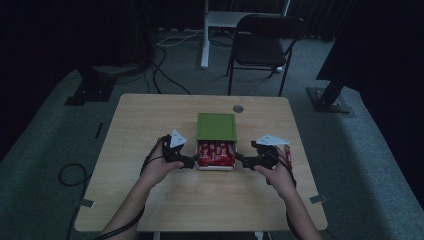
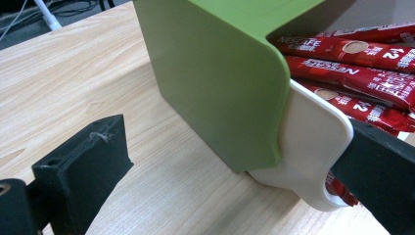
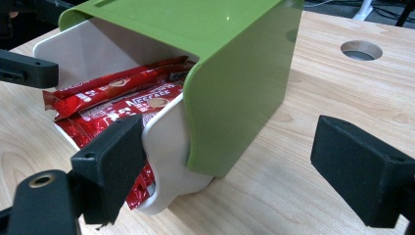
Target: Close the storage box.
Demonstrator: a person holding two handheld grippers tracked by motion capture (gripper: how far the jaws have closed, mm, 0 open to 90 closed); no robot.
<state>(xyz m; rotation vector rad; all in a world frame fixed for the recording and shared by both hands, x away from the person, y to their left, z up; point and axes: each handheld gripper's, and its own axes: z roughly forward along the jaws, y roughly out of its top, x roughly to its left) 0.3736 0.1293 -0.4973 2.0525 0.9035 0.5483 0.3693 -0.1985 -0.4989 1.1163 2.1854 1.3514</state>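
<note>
Green lid (image 1: pixel 216 126) slid partway off white box (image 1: pixel 215 167), frame centre; red sachets (image 1: pixel 216 152) exposed. Left gripper (image 1: pixel 190 161) and right gripper (image 1: pixel 241 159) jaws apart, flanking box corners. Lid removal unfinished.

Two bare forearms come in from the bottom of the high view, with no sleeves showing. Each hand holds a black two-jaw gripper. The left gripper (image 1: pixel 189 161) has a chunky black body with a pale grey three-cornered plate on top. The right gripper (image 1: pixel 243 161) matches it, black with the same pale plate. A thin black cable trails from each gripper back along the forearm. In the gripper views, the jaws are matte black, blocky and squared off, with flat faces and slightly rough, fuzzy edges. A round metal-rimmed screw hole sits in the black frame at the base of a jaw.
</note>
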